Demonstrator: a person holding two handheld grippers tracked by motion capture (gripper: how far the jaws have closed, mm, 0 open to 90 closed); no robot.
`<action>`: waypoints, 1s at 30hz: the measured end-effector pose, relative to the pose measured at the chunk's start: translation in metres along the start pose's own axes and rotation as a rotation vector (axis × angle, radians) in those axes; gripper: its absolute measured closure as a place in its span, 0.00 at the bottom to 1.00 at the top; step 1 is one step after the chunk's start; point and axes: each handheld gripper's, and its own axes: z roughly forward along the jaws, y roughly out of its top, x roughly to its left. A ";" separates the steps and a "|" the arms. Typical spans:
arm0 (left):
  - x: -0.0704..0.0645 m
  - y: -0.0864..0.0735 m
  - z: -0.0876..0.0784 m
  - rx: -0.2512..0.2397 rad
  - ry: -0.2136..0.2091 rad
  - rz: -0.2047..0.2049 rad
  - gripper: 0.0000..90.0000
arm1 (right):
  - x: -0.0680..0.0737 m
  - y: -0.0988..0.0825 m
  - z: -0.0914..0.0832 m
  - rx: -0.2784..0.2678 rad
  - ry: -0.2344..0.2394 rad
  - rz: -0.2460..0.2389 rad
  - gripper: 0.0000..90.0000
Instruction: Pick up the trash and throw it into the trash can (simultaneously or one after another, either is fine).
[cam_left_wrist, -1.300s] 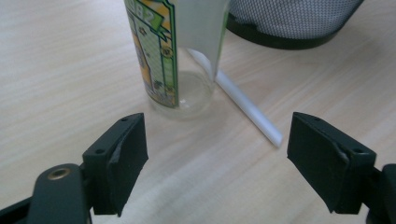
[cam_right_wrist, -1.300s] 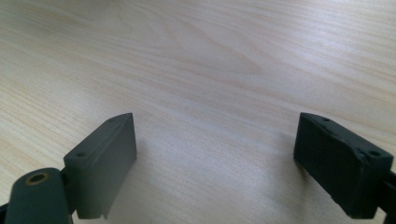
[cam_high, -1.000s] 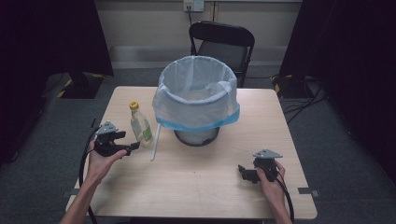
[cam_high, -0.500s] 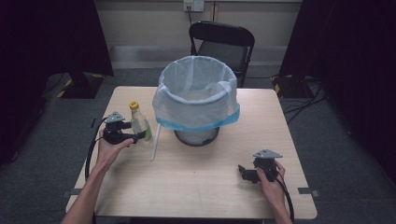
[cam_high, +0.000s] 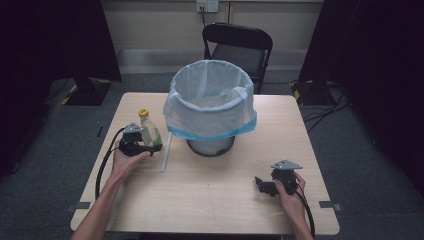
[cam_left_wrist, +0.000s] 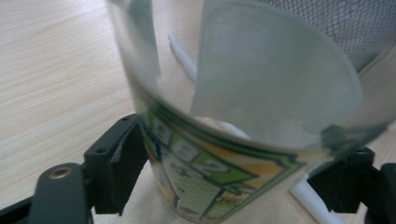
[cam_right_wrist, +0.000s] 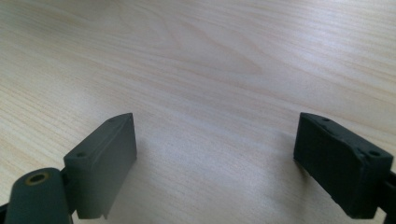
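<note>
We have the left gripper (cam_high: 150, 148) closing round the upright bottle (cam_high: 148, 131), pads about touching it; right gripper (cam_high: 263, 185) wide open, empty.

clear bottle (cam_high: 148, 131) with yellow cap, green-and-yellow label; wood-grain table (cam_high: 220, 200).

A big bin (cam_high: 210, 107) with a thin bag inside is sitting in the middle of the table (cam_high: 220, 200). A white stick (cam_high: 165, 152) is lying just beside it. A black chair (cam_high: 239, 45) is standing behind the table.
</note>
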 end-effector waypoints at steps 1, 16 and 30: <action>0.000 0.000 0.001 0.000 -0.008 -0.002 0.23 | 0.000 0.000 0.000 0.002 0.000 0.003 0.14; -0.004 -0.001 0.004 0.006 0.041 0.021 0.31 | 0.000 0.000 0.000 0.000 0.000 0.002 0.14; -0.001 -0.002 0.000 -0.021 0.005 -0.031 0.31 | 0.000 0.000 0.000 0.000 0.000 -0.001 0.14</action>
